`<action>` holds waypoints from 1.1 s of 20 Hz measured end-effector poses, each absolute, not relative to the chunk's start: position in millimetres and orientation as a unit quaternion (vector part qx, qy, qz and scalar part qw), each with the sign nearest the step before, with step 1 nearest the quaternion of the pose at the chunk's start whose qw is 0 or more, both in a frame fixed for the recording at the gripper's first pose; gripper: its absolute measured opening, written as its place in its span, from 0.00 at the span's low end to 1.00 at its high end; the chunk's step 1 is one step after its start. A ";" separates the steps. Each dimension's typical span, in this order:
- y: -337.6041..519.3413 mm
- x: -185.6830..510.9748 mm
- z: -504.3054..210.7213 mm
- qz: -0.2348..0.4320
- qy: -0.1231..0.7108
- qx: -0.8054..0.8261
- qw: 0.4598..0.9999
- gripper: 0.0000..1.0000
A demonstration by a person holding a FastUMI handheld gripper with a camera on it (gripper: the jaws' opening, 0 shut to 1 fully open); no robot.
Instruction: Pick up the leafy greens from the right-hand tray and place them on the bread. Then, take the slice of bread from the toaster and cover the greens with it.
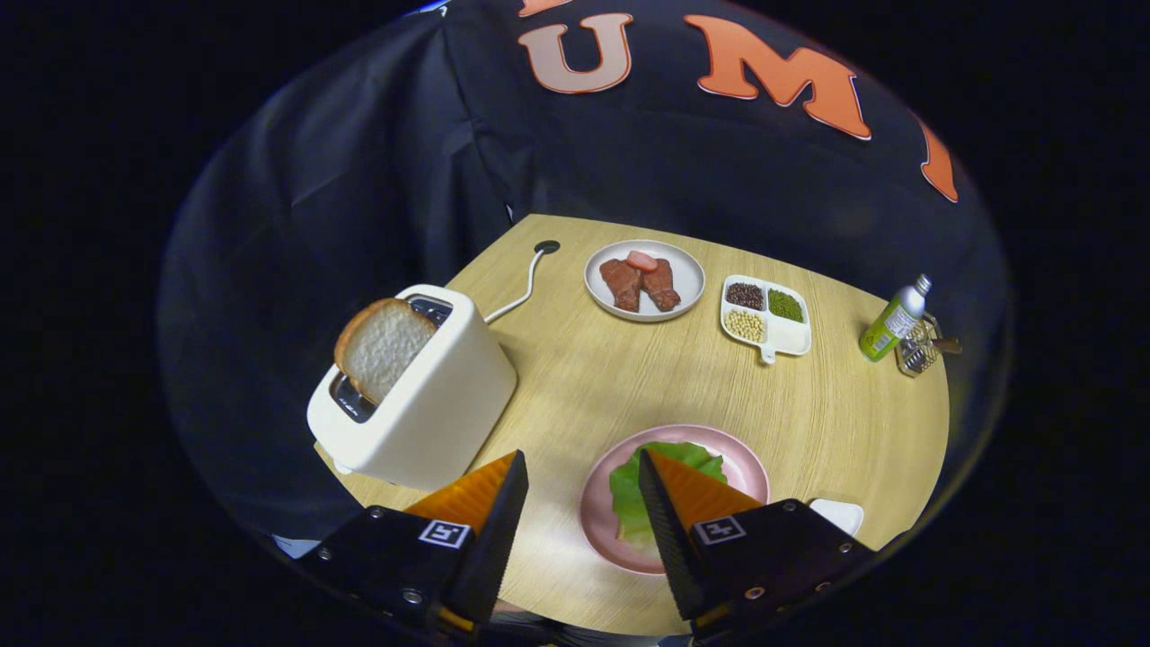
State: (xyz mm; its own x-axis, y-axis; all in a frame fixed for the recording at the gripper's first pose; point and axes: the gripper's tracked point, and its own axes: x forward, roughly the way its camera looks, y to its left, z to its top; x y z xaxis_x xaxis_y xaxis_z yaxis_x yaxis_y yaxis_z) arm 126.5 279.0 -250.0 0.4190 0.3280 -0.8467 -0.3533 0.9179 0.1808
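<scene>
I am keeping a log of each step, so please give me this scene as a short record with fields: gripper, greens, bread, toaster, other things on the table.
gripper: gripper open, holds nothing
greens: leafy greens lie on the pink plate, partly behind the right finger
bread: slice of bread stands in the toaster slot
toaster: white toaster, ahead of the left finger
other: meat plate, divided dish of beans, green bottle, on the wooden table
</scene>
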 end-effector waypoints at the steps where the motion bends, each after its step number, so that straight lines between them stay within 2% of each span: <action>1: 289.8 129.8 -238.8 0.208 0.496 -0.007 0.843 0.81; 7: 350.8 137.1 -201.8 0.234 0.489 -0.012 0.840 0.92; 15: 425.9 142.5 -207.1 0.245 0.525 -0.016 0.815 0.92; 22: 438.7 149.6 -237.4 0.216 0.564 -0.033 0.796 0.92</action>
State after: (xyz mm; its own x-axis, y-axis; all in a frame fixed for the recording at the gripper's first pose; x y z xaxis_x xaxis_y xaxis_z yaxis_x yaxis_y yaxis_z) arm 149.6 438.7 -237.4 0.2690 0.3072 -0.9128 -0.3819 0.9041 0.1917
